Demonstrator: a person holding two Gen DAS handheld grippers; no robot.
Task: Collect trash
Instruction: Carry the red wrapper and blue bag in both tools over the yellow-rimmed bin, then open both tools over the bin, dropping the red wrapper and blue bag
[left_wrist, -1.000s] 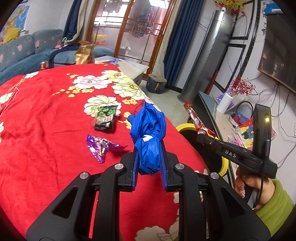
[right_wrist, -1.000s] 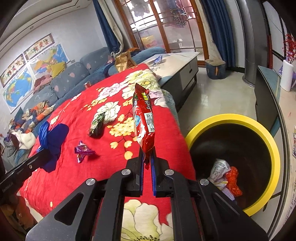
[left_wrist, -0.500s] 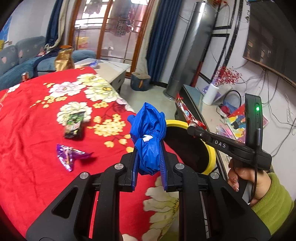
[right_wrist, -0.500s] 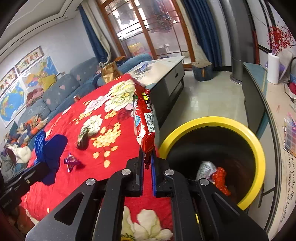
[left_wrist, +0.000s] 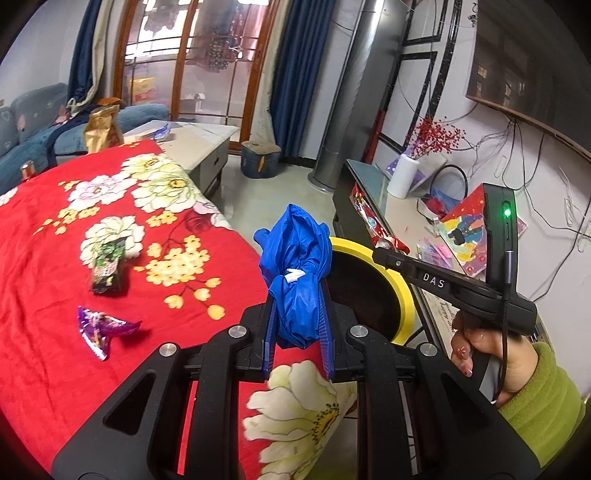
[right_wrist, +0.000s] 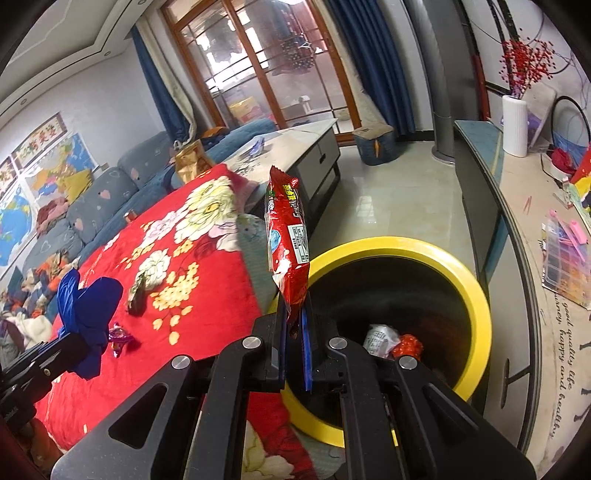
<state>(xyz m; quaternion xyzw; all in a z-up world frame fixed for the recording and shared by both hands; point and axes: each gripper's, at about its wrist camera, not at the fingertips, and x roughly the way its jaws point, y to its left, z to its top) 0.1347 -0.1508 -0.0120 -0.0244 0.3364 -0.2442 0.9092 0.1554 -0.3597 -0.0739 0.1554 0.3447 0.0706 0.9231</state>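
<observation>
My left gripper (left_wrist: 298, 295) is shut on a crumpled blue plastic bag (left_wrist: 295, 262), held above the edge of the red flowered blanket (left_wrist: 44, 258). My right gripper (right_wrist: 295, 306) is shut on a red snack wrapper (right_wrist: 288, 236) that stands upright near the rim of the yellow-rimmed black bin (right_wrist: 476, 280). The bin (left_wrist: 402, 295) shows just right of the blue bag, and it holds crumpled white and red trash (right_wrist: 391, 338). On the blanket lie a dark green wrapper (left_wrist: 109, 264) and a purple wrapper (left_wrist: 99, 328). The right gripper (left_wrist: 382, 253) also appears in the left wrist view.
A grey coffee table (right_wrist: 314, 147) stands beyond the blanket, with a gold bag (left_wrist: 101, 129) near a blue sofa (right_wrist: 110, 199). A long TV console (right_wrist: 517, 206) with a white vase (right_wrist: 514, 125) runs right of the bin. Tiled floor (right_wrist: 399, 192) lies between them.
Both grippers have swung right with their loads, off the middle of the blanket toward the bin. The bin now sits larger and closer in both views.
</observation>
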